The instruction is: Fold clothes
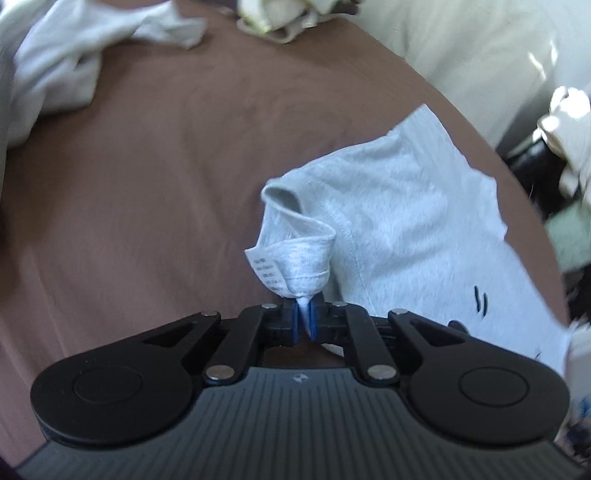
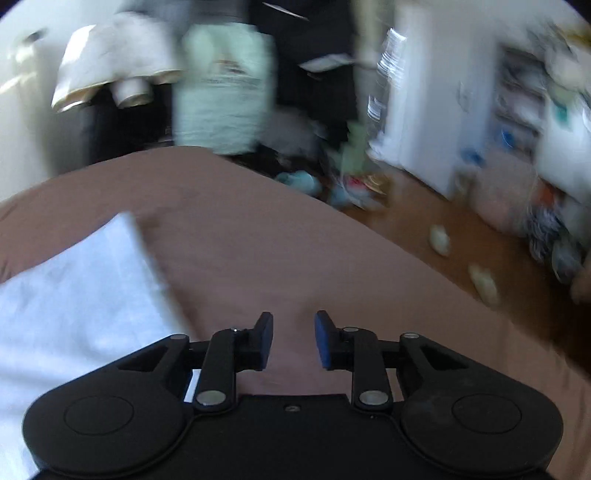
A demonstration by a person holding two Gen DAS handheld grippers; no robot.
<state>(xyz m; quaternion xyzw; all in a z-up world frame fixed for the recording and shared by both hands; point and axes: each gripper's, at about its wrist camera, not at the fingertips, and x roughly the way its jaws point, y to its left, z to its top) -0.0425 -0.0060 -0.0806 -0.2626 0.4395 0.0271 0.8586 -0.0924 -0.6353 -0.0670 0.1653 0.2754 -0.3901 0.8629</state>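
A light grey garment [image 1: 399,206] lies spread on the brown bed sheet [image 1: 166,166] in the left wrist view. Its near corner, with a white care label [image 1: 264,267], is bunched up and pinched between the blue pads of my left gripper [image 1: 304,314], which is shut on it. In the right wrist view the same grey garment [image 2: 70,295] lies at the lower left on the brown sheet [image 2: 295,251]. My right gripper [image 2: 293,341] stands open just beside it, with only bare sheet between its fingers.
Other pale clothes [image 1: 66,62] lie heaped at the bed's far left, and a cream bundle [image 1: 291,14] at its far edge. Beyond the bed's right edge are a wooden floor [image 2: 424,229] with scattered items, white furniture [image 2: 424,110] and hanging clothes [image 2: 225,85].
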